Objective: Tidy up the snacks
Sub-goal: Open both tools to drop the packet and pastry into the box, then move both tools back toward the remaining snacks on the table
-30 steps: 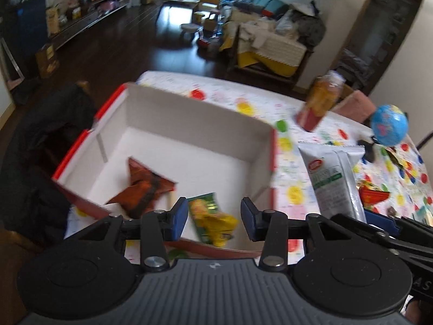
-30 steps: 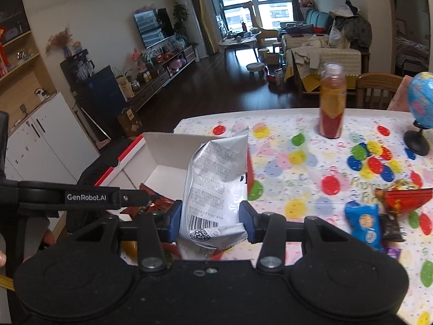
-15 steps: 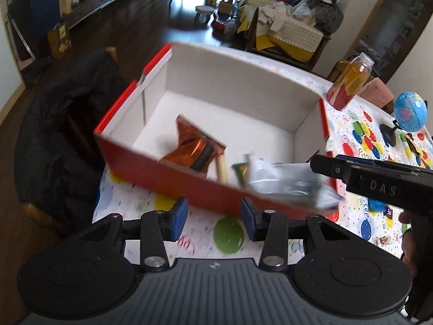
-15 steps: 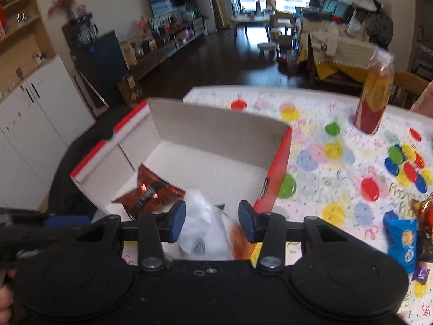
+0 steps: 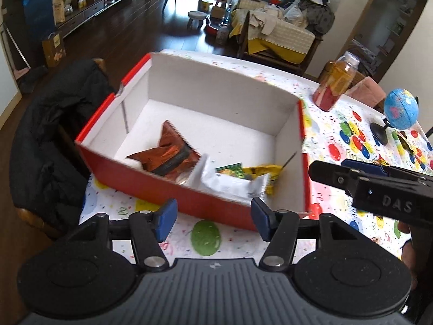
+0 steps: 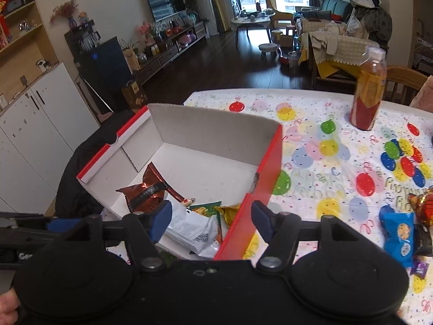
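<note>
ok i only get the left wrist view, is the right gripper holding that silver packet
observer: no. The right gripper is open, its jaws have just been opening, and nothing is pinched between them. The silver packet lies inside the red box.
operator: any snacks outside the box on its side
observer: yes, a blue snack packet lies on the balloon tablecloth, to the right of the box.
operator: anything next to it
observer: a small purple-wrapped sweet, just nearer the camera than the blue packet.
</note>
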A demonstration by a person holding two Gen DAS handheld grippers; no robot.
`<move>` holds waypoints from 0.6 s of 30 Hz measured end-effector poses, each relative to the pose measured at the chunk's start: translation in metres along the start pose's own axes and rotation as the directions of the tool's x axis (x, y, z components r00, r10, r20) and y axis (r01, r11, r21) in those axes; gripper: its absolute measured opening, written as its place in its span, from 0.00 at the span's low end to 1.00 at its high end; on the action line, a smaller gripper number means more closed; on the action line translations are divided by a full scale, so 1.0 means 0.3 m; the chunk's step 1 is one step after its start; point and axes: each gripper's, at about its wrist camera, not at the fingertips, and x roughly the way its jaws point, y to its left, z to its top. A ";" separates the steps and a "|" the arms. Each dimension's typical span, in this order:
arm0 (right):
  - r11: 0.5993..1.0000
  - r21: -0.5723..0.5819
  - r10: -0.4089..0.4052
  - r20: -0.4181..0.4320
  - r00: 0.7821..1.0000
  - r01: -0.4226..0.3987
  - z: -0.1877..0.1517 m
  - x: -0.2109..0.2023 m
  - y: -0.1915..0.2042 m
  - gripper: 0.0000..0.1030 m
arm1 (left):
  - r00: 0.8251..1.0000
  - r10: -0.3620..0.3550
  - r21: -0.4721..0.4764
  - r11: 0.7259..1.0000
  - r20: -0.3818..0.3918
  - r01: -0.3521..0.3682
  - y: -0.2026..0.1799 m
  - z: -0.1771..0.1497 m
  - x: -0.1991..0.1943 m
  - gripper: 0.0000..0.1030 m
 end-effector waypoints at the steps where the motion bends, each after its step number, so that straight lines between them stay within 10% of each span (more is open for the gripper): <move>1: 1.000 0.005 0.001 0.006 1.000 -0.001 -0.001 -0.013 -0.010 0.67 | 1.000 0.000 0.005 1.000 -0.001 0.000 -0.017 0.004 0.000 0.57; 18: 0.996 0.070 -0.068 0.100 0.993 0.061 -0.053 -0.239 -0.169 0.86 | 0.998 -0.049 0.107 0.993 0.051 0.043 -0.265 0.013 -0.051 0.73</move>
